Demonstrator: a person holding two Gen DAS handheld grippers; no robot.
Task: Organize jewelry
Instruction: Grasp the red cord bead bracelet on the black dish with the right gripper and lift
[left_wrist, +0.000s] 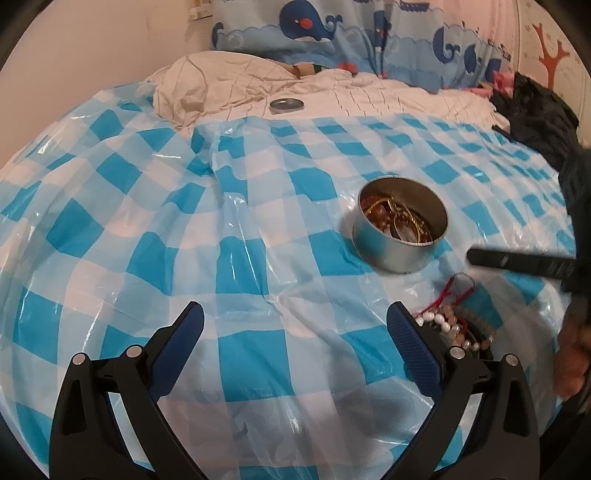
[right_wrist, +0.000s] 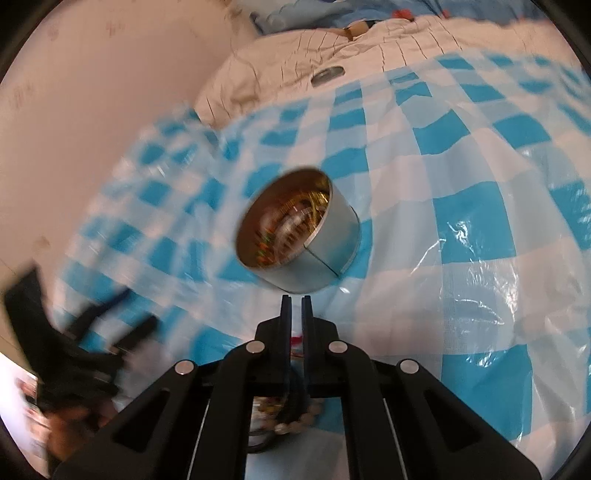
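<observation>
A round silver tin (left_wrist: 400, 225) stands uncovered on the blue-checked plastic sheet (left_wrist: 229, 258), with gold chains and amber beads inside. A heap of bracelets (left_wrist: 456, 326), with pearl and pink beads and a red cord, lies on the sheet just right of my left gripper (left_wrist: 297, 319), which is open and holds nothing. My right gripper (right_wrist: 296, 301) is shut just short of the tin (right_wrist: 299, 236), with only a thin slit between its fingers. Some red and white shows in that slit, and beads (right_wrist: 295, 421) show under it; I cannot tell whether anything is pinched.
The tin's lid (left_wrist: 286, 105) lies far back on the white bedding (left_wrist: 388, 96). A dark garment (left_wrist: 535, 114) sits at the far right, with whale-print curtains behind. A wall runs along the left. The left gripper shows blurred in the right wrist view (right_wrist: 92, 332).
</observation>
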